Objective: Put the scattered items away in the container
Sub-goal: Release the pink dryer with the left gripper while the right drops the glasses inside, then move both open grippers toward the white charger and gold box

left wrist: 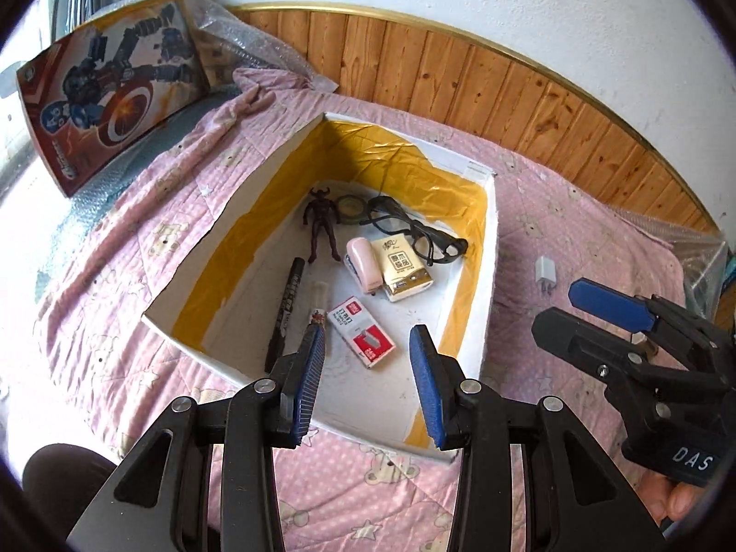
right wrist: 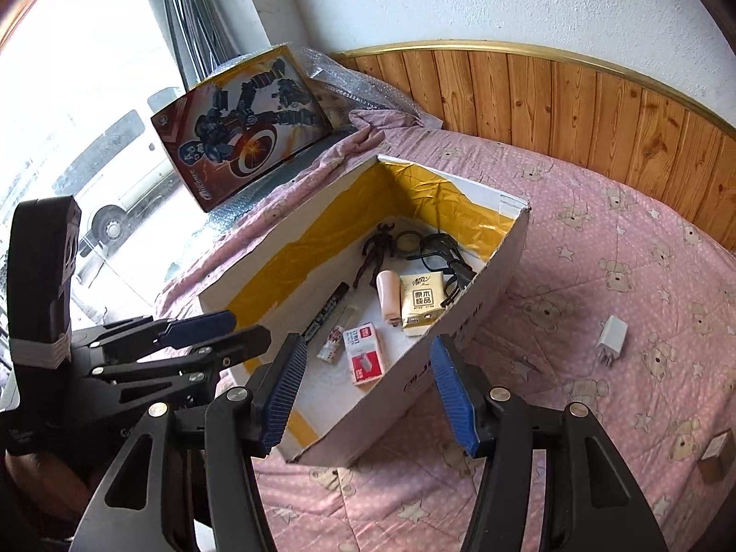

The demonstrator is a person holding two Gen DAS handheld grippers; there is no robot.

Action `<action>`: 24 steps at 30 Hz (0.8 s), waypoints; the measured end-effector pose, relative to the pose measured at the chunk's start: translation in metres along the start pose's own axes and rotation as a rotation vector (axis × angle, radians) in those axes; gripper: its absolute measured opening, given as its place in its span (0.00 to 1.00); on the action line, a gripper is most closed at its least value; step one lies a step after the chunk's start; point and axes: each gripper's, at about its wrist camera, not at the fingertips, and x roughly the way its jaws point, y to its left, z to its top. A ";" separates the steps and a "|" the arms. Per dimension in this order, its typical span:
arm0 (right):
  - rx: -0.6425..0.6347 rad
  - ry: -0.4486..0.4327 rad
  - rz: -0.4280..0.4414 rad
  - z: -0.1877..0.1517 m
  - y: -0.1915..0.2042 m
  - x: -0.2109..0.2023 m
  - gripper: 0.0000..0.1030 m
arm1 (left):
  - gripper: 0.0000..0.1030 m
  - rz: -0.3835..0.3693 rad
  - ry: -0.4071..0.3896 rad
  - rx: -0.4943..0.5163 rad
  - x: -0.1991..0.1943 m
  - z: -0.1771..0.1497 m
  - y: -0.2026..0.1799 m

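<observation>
A white cardboard box (left wrist: 487, 239) lined with yellow tape sits on a pink quilt. Inside lie a dark toy figure (left wrist: 322, 225), black glasses (left wrist: 414, 230), a pink stapler (left wrist: 363, 264), a tissue pack (left wrist: 405, 271), a red-and-white staple box (left wrist: 363, 333), a black marker (left wrist: 285, 303) and a clear tube. A white charger plug (left wrist: 545, 276) lies on the quilt right of the box (right wrist: 483, 308), also seen in the right wrist view (right wrist: 612, 338). My left gripper (left wrist: 368, 336) hovers open over the box's near end. My right gripper (right wrist: 368, 342) is open and empty above the box's near wall.
A toy carton (left wrist: 110, 92) with a shield picture leans at the back left, with bubble wrap (left wrist: 257, 41) behind it. A wooden panel wall (left wrist: 552, 92) runs along the far side. A small brown box (right wrist: 715, 457) lies on the quilt at the right.
</observation>
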 end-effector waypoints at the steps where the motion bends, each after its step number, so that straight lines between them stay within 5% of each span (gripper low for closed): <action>1: -0.001 -0.007 0.006 -0.007 0.001 -0.006 0.57 | 0.40 -0.006 -0.008 0.006 -0.004 -0.004 -0.003; 12: 0.049 -0.030 -0.003 -0.090 -0.028 -0.057 0.59 | 0.42 -0.151 -0.078 0.146 -0.035 -0.056 -0.063; 24: 0.447 -0.165 -0.179 -0.148 -0.173 -0.106 0.64 | 0.45 -0.234 0.000 0.290 0.010 -0.054 -0.170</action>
